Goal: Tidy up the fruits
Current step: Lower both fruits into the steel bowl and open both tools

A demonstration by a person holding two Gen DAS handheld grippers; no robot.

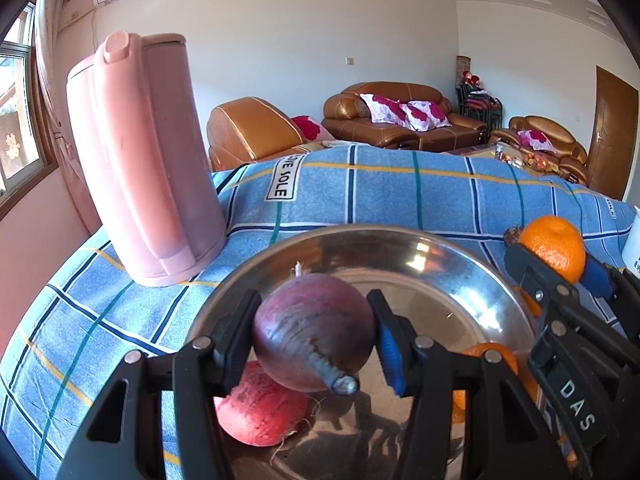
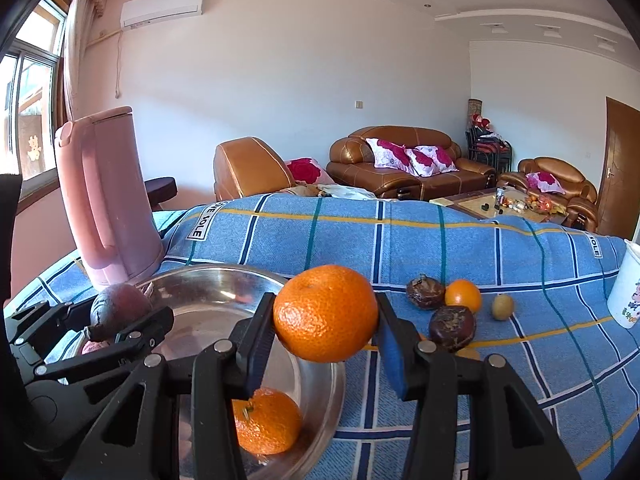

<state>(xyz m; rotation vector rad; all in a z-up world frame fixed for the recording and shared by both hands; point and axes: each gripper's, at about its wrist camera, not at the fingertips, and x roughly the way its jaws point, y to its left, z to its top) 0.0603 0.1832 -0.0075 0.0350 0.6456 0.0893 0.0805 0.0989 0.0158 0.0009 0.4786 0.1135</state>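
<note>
My left gripper [image 1: 316,336] is shut on a dark purple round fruit [image 1: 314,330] and holds it above the steel bowl [image 1: 400,248]. A pink-red fruit [image 1: 260,412] and an orange [image 1: 492,354] lie in the bowl. My right gripper [image 2: 326,322] is shut on a large orange [image 2: 326,312], held over the bowl's right rim [image 2: 332,384]. It also shows in the left wrist view [image 1: 554,264]. Another orange [image 2: 266,420] lies in the bowl. On the cloth to the right lie two dark fruits [image 2: 452,328], a small orange [image 2: 463,296] and a kiwi [image 2: 503,307].
A tall pink kettle [image 1: 140,160] stands at the back left of the blue checked cloth [image 2: 440,248]. A white printed cup [image 2: 628,292] stands at the right edge. Brown sofas [image 2: 408,168] and a coffee table are behind.
</note>
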